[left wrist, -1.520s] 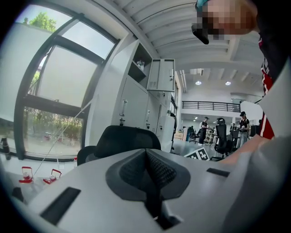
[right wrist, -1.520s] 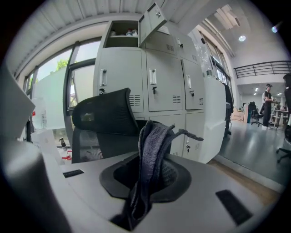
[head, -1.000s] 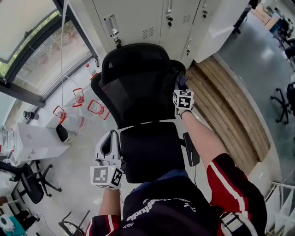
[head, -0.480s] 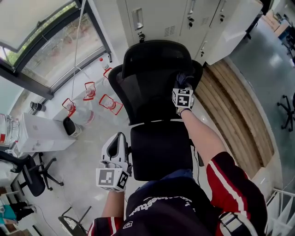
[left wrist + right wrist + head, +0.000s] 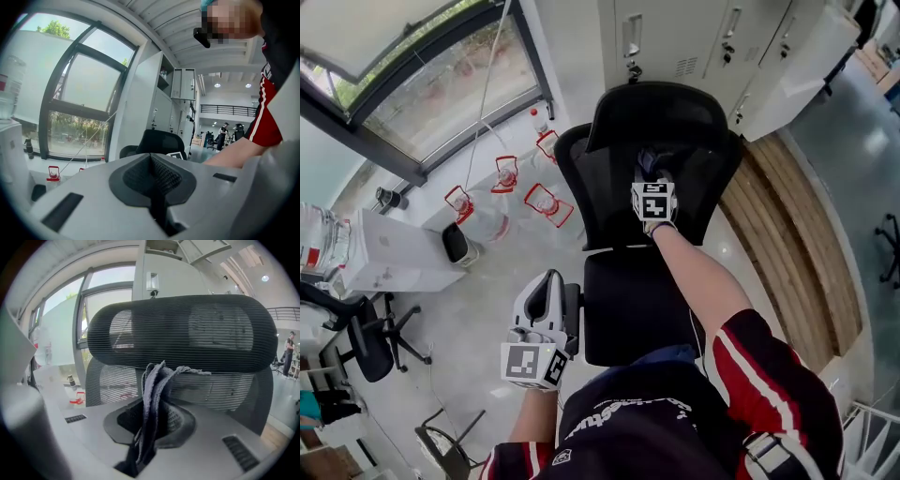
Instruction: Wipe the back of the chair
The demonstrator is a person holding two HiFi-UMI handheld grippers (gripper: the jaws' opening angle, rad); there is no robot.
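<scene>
while the cloth (image 5: 151,399) is clamped in the right claw (image 5: 653,176), the chair back (image 5: 605,206) is faced straight ahead — mesh just past the cloth; the left claw (image 5: 546,298) is seen shut, empty, low by the seat (image 5: 637,314) — farther off.

Water jugs (image 5: 487,223) below window (image 5: 431,89); white lockers (image 5: 694,37); wooden decking (image 5: 797,234).

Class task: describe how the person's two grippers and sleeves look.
The left gripper and right gripper are pale grey with black textured pads. Each carries a white cube with black square markers. The sleeves are red with white and black stripes.
</scene>
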